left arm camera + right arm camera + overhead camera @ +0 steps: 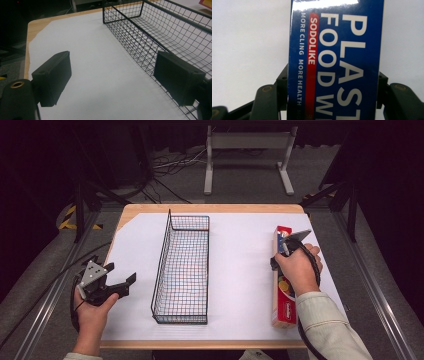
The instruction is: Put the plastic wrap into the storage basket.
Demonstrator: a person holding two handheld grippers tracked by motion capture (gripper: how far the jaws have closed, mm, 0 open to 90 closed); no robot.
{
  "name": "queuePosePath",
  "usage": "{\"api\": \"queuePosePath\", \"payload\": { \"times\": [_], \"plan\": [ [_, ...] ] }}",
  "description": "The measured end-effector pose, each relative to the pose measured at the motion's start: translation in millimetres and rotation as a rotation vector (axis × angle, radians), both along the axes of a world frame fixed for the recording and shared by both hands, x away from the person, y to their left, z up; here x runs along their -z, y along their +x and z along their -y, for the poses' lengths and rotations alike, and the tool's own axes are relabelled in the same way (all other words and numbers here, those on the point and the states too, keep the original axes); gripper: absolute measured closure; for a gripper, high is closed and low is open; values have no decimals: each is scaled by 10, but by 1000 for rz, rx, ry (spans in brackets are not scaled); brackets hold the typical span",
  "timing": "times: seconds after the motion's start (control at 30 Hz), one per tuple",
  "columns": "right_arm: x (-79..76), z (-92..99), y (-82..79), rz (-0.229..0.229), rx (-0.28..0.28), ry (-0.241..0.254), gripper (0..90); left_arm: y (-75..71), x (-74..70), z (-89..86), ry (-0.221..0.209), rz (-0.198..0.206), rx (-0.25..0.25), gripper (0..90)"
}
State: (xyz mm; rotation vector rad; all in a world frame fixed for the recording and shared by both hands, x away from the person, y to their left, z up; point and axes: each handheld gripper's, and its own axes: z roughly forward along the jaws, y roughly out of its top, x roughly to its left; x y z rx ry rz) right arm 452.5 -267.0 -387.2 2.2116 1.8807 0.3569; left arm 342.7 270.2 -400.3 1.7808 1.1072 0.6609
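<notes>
A long box of plastic food wrap [284,312] lies lengthwise on the white sheet at the right of the table. In the right gripper view its blue printed face [337,50] runs up between the two black jaws. My right gripper [284,250] reaches down over the box's far half, with its jaws pressed against both long sides [332,87]. My left gripper [121,272] hovers low over the sheet near the table's left edge, open with nothing between its pads [112,77]. It sits just left of a black wire basket [161,260].
The long, narrow wire basket [155,27] is empty and stands on the white sheet [240,270] left of centre, running front to back. The wooden table edge [200,344] shows at the front. Cables and a metal stand lie on the floor beyond the table.
</notes>
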Motion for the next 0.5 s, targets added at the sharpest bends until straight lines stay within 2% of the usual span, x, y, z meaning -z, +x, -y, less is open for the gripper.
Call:
{"api": "queuePosePath", "payload": {
  "times": [0.5],
  "plan": [
    [-378, -372, 84, 35, -53, 39, 399, -111, -2, -96, -7, 7, -20, 151]
  ]
}}
